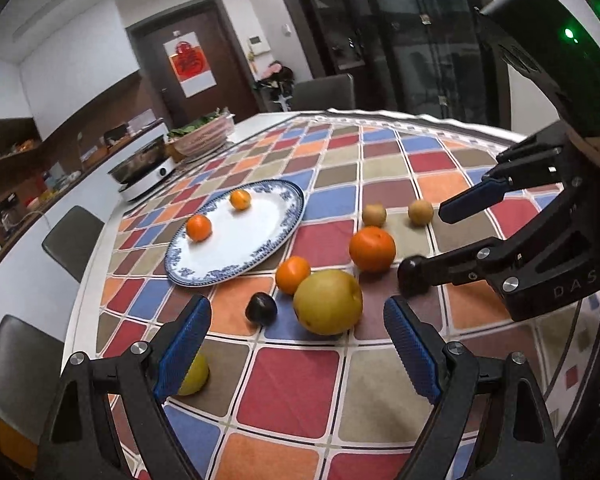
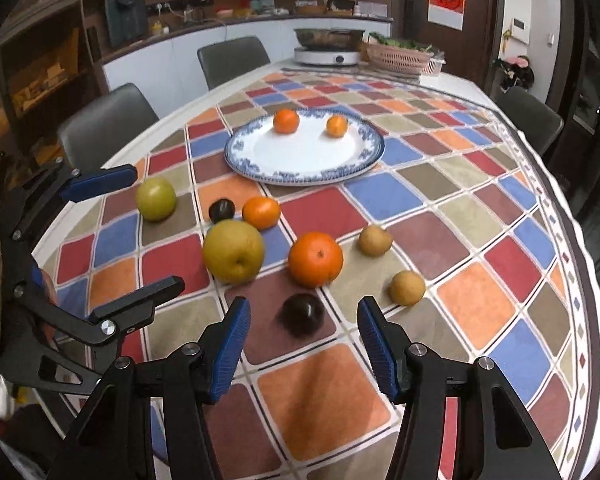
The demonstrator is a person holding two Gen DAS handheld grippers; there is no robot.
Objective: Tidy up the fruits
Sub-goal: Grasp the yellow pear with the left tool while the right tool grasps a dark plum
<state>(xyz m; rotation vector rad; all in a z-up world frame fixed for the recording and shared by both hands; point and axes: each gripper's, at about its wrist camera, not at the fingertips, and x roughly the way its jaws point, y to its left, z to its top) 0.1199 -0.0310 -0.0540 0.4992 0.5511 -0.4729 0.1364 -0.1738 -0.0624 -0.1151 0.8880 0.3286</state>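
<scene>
You have 2 small oranges on the blue-rimmed plate (image 2: 236, 148) so far: one (image 2: 286, 121) toward its far left and another (image 2: 337, 126) just beside it to the right. That looks like the only sorting done.

Everything else sits loose on the checkered tablecloth (image 2: 480, 292), in front of the plate. You have 2 more oranges there, a big one (image 2: 315, 259) and a smaller one (image 2: 261, 212). Next to them lie a large yellow pear (image 2: 233, 251), a greenish apple (image 2: 156, 199), 2 small brown fruits (image 2: 375, 241) and (image 2: 407, 288), and 2 dark plums, one (image 2: 221, 210) by the smaller orange and one (image 2: 303, 314) nearest you. That makes 8 pieces left, so you are only at the start.

Your right gripper (image 2: 303, 354) is released and grasps nothing; the nearest plum sits just ahead of its blue pads, roughly centred between them but apart from both. Your left gripper (image 1: 298, 354) stands wide open and also empty, aimed toward the large pear (image 1: 327, 302), with the other plum (image 1: 261, 310) just left of that fruit.

If the plate is meant for oranges only, I cannot tell where the other kinds should go.
</scene>
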